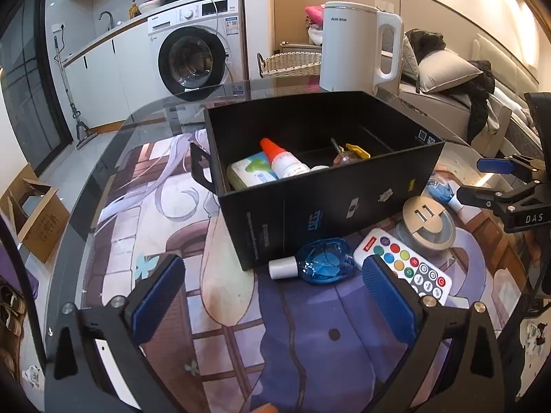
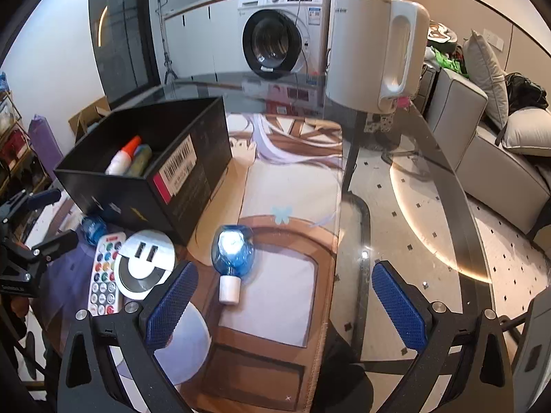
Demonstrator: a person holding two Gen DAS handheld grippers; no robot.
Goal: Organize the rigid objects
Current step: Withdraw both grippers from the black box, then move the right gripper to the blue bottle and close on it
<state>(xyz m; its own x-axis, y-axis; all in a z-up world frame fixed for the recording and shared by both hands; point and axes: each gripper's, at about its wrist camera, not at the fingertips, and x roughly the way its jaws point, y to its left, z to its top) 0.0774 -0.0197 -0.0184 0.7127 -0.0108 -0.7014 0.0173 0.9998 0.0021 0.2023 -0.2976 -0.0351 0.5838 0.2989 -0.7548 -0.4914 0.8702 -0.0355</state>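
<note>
Both tools, left tool (image 1: 272, 296) and right tool (image 2: 286, 304), hang spread apart and empty. I'm between pickups: next, probably, the blue faceted bottle (image 2: 232, 253) lying just outside the black cardboard box (image 2: 144, 186).

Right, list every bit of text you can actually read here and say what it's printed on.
"ALIX", followed by unreadable characters: on the white kettle.
"DAS": on the right tongs.
"R", "G": on remote buttons; the other marks are too small.
Black box print and barcode label: blurred.
Washing machine stickers and cardboard box print: unreadable.
</note>
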